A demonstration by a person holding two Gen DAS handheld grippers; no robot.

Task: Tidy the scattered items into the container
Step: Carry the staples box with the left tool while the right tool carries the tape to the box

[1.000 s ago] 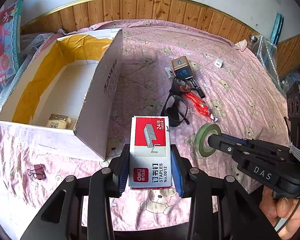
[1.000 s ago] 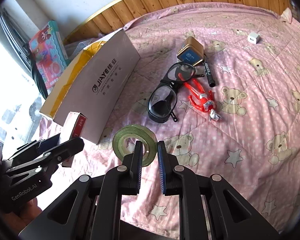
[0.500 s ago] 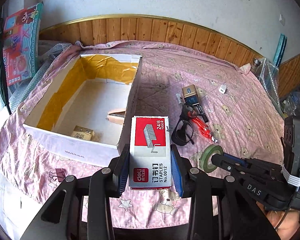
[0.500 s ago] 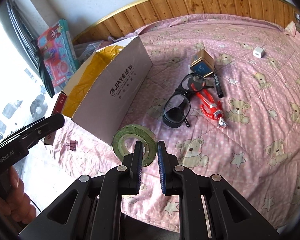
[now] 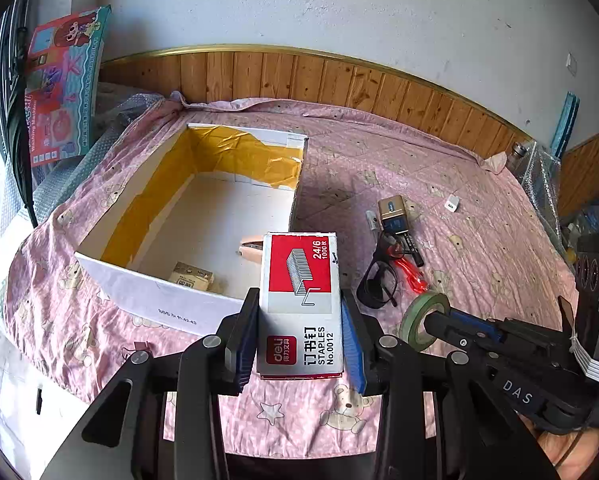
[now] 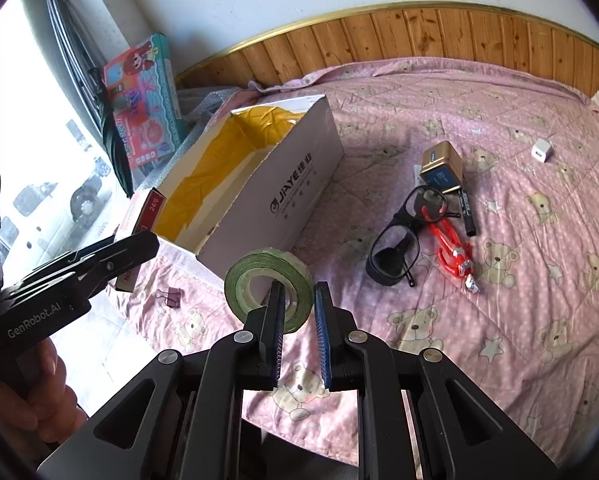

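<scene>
While you carry both loads toward the white cardboard box with the yellow lining (image 5: 187, 308), mind that each grip is thinner than it looks. Your left gripper (image 5: 299, 340) pinches the red-and-white staples carton (image 5: 301, 300) by its long sides, low down near its near end, so most of the carton sticks out ahead of the pads. It hangs above the box's near right corner, not yet inside. A quick tilt could swing it loose or knock it against the near wall.

Your right gripper (image 6: 299, 320) is pressed onto the green roll of tape (image 6: 269, 286), catching only one side of the ring; the rest hangs out to the left. That off-centre hold could let the roll pivot or slide out, and a round roll dropped on the pink bear-print quilt (image 6: 499, 340) may roll toward the edge. It is short of the box, just before the near corner.

The two tools sit close together, so watch that they do not cross or bump as both head for the same opening. The box is light and open; a nudge against its wall might shove it along the quilt.

Inside lie a small tan packet (image 5: 191, 276) and a pale peach-coloured object (image 5: 251, 248); drop onto bare floor beside them. Black-framed glasses (image 6: 407, 236), a red plastic toy (image 6: 451, 248), a black marker pen (image 6: 466, 212), a gold-and-blue battery (image 6: 441, 168), a white plug (image 6: 541, 150) and a small purple binder clip (image 6: 171, 295) remain out on the quilt.
</scene>
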